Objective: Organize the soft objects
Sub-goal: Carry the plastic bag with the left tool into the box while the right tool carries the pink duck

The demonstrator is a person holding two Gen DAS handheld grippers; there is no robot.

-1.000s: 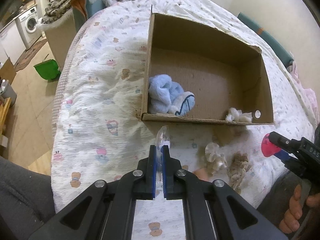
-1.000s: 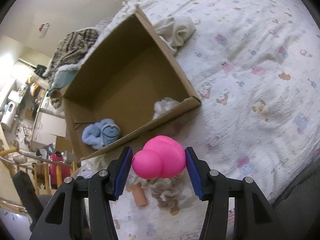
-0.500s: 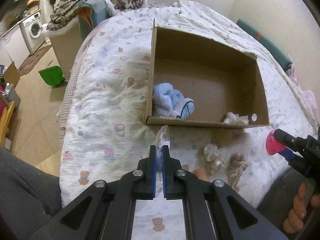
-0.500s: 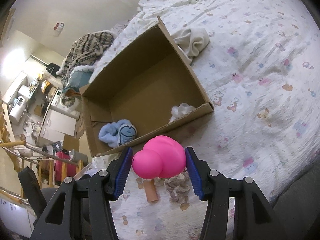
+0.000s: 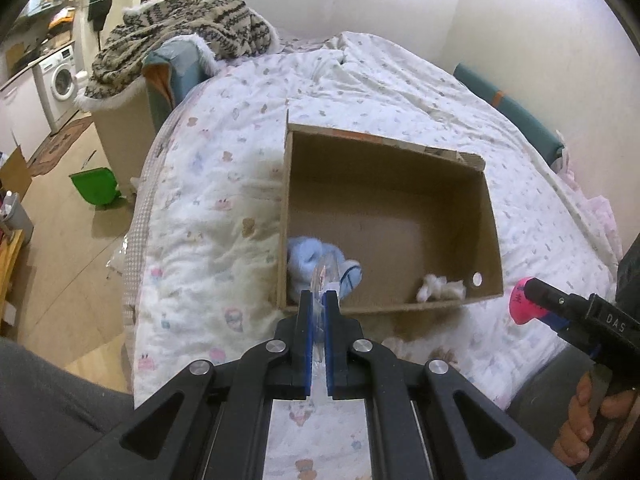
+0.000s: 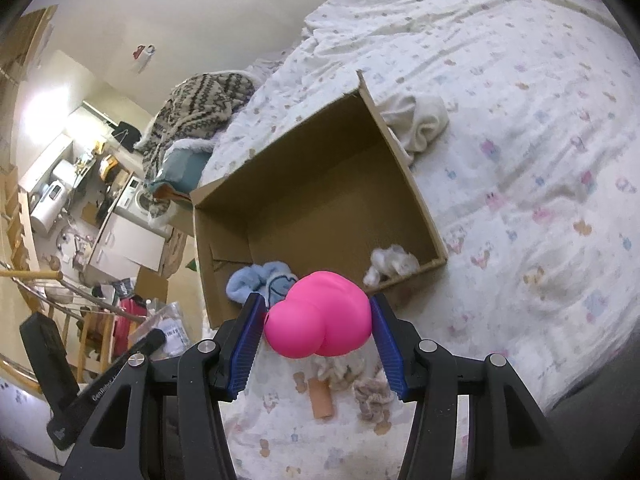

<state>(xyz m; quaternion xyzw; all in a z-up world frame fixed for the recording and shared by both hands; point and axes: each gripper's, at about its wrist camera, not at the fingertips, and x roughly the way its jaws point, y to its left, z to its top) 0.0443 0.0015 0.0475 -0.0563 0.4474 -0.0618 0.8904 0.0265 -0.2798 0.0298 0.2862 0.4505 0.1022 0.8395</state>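
Note:
An open cardboard box (image 5: 490,216) (image 6: 404,168) lies on the bed. Inside it are a blue plush (image 5: 304,258) (image 6: 256,278) at the near left corner and a white fluffy piece (image 5: 440,290) (image 6: 392,264) at the near right. My left gripper (image 5: 318,304) is shut on a clear plastic bag (image 5: 325,272), held above the box's near edge. My right gripper (image 6: 318,320) is shut on a pink squishy toy (image 6: 320,316) (image 5: 522,302), held right of the box's near right corner. Beige fluffy pieces (image 6: 372,398) and a tan cylinder (image 6: 322,398) lie on the bed below it.
The bed has a white printed quilt (image 5: 208,216). A cream cloth (image 6: 416,124) lies behind the box. A patterned knit blanket (image 5: 180,36) covers a chair at the bed's far left. A green dustpan (image 5: 94,186) is on the floor.
Both grippers have risen and moved toward the box. The left gripper's bag now overlaps the box's near left corner. Both grips are unchanged.

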